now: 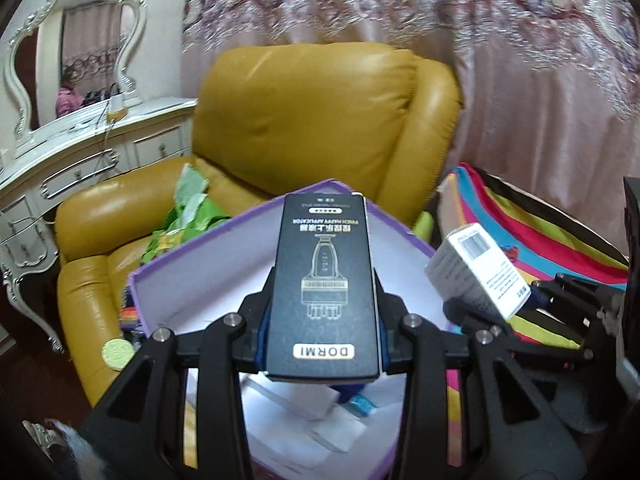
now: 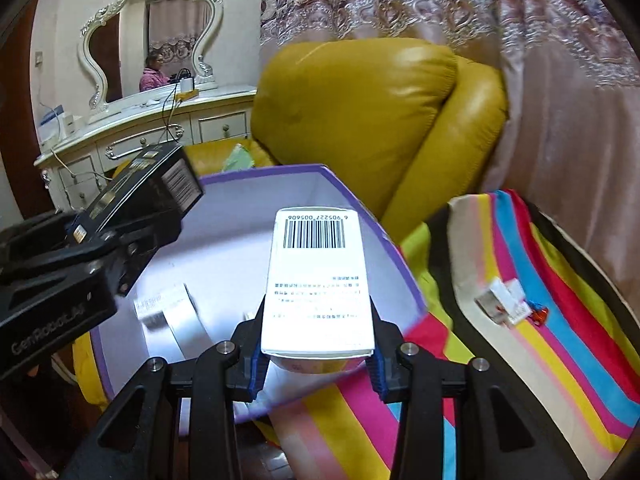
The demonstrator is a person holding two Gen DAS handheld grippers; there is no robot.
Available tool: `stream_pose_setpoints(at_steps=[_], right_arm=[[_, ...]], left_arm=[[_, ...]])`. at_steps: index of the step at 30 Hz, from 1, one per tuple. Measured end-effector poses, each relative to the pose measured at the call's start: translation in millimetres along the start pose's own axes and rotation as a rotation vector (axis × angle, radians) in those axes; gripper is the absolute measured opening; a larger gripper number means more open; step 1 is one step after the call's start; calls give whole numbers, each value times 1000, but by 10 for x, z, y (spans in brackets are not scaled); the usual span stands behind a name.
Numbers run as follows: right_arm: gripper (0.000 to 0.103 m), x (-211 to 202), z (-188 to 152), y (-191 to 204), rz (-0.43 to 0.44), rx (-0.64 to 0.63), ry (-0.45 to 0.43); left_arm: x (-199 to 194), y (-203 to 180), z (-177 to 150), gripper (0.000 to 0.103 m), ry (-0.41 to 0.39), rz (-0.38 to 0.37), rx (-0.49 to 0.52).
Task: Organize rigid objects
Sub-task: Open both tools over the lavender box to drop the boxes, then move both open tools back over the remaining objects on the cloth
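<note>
Left wrist view: your left gripper (image 1: 322, 312) is clamped on a black box (image 1: 324, 284), pads pressing both long sides, box sticking fwd & slightly up. It's held over the purple bin (image 1: 160, 276), not inside yet. Down in the bin, under the black box, you've already got a few pale flat cartons (image 1: 304, 400) and sth. teal, too blurred to name. So part of the sorting looks done. Off to the right your right gripper (image 1: 516, 300) shows w/ a white box (image 1: 476, 268) in it, also above the bin's edge. Behind: yellow armchair (image 1: 312, 120) w/ green wrapping on the seat.

Right wrist view: right gripper (image 2: 318, 344) is gripping the white box (image 2: 318, 280), barcode end pointing away, blue pads tight on its sides. Box hangs over the purple bin (image 2: 408, 276), near the rim closest to the striped cloth (image 2: 560, 320). Inside the bin, one silvery-white carton (image 2: 168, 312) lying flat. Left gripper (image 2: 100, 248) w/ the black box (image 2: 152, 184) is at the bin's far-left side.

What's left, as I read it: both boxes in hand need lowering in & letting go. Also one small white box (image 2: 504, 300) w/ a red bit beside it sits out on the striped cloth, well apart from the bin; prob. next pickup.
</note>
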State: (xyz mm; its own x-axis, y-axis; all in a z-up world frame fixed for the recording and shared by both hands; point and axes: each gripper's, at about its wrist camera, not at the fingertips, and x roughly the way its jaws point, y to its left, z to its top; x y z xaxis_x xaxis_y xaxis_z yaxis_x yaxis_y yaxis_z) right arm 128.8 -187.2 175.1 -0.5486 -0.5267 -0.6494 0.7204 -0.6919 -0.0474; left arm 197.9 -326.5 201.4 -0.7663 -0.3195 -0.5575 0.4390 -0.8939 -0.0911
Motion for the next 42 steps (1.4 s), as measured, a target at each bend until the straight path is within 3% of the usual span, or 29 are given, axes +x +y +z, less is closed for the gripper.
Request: stream_pose_setpoints(at_steps=[5,6,7,9,10,12,15,18,23,27,31,38,42], right_arm=[[42,234,273,44,74,8,9],[42,279,324,58,99,11,5],[43,306,362,59,115,24,-2],[52,315,398,12,131,68,-13],[55,290,401,-45,153,107,-31],[67,220,364,-174,208,172,-77],[70,105,237,-369,221,220,-120],[70,4,6,-597,180,257,-125],[70,-22,-609,-1100,55,315,-38],[70,-36,-1117,-1505,-59,344,31],[70,-60,-1588,-1997,-157,409,91],[70,-13,-2126,-2730,-231,527,167],[70,149,-2256,-3069,-243,569,204]], left_arm=[[71,180,95,44,24,56,-24],[81,225,109,52,30,61,-44],[76,263,114,72,27,65,-64],[16,341,113,95,-18,69,-113],[-52,365,93,96,-59,77,-136],[-135,322,70,97,-97,72,-124],[-139,153,57,97,-97,40,-71],[-166,-155,-51,97,-101,-52,-22],[-137,-943,-326,97,-75,-211,161],[15,-1641,-620,97,-41,-288,322],[315,-2128,-756,97,21,-349,372],[1275,-2641,-1002,97,203,-315,338],[1718,-2821,-1077,97,207,-213,343]])
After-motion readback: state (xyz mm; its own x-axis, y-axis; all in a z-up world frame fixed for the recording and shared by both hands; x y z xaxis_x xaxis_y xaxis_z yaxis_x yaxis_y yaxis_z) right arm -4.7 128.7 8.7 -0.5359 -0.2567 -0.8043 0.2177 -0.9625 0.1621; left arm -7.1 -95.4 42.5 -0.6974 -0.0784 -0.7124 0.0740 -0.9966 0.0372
